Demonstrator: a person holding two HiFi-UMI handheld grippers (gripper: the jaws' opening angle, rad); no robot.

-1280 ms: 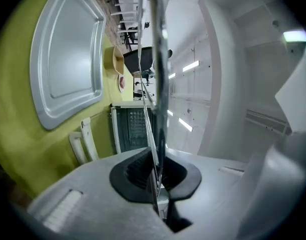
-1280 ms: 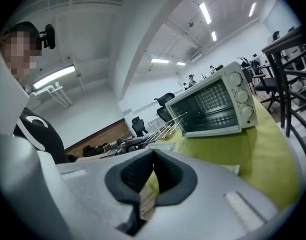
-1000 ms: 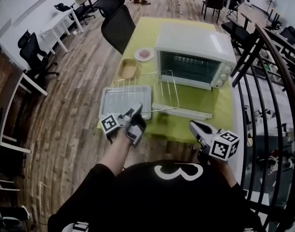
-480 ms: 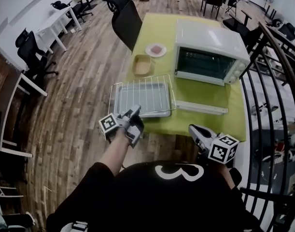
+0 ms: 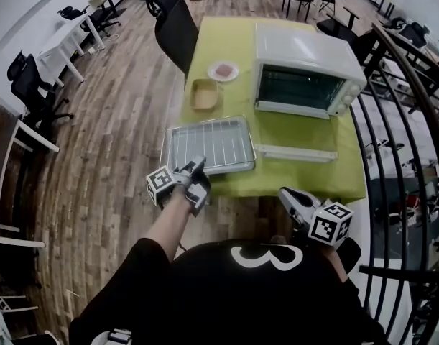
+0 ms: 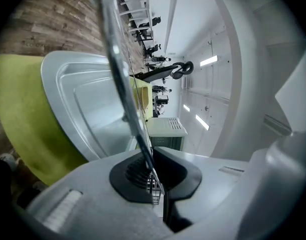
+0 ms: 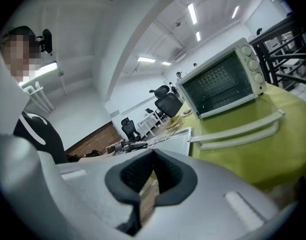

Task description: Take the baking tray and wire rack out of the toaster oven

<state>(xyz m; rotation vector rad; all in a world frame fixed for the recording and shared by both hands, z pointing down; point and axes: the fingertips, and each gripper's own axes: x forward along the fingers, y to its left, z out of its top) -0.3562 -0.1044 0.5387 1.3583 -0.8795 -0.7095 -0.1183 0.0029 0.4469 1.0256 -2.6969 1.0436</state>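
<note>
Head view: A green-covered worktop (image 5: 226, 42) was seen from above. The left tool (image 5: 198, 164) was held at the worktop's near edge, its tip against the near rim of the wire rack (image 5: 208, 141). The rack lay flat on the baking tray (image 5: 166, 152), just ahead of this tool. The toaster oven (image 5: 305, 63) stood beyond the tray, ahead and to the right of the left tool, well apart. The right tool (image 5: 286, 193) was held off the worktop's near edge, with the oven well ahead of it.

Left gripper view: The left tool (image 6: 151, 156) was clamped narrow on the wire rack's (image 6: 116, 54) rim wire. The baking tray (image 6: 77, 99) was seen just beyond it, and the toaster oven (image 6: 165, 129) farther ahead.

Right gripper view: The right tool (image 7: 153, 156) was closed, tips together, with nothing gripped. The toaster oven (image 7: 223, 81) was seen ahead to its right, and the baking tray (image 7: 178, 143) nearer, ahead.
</note>
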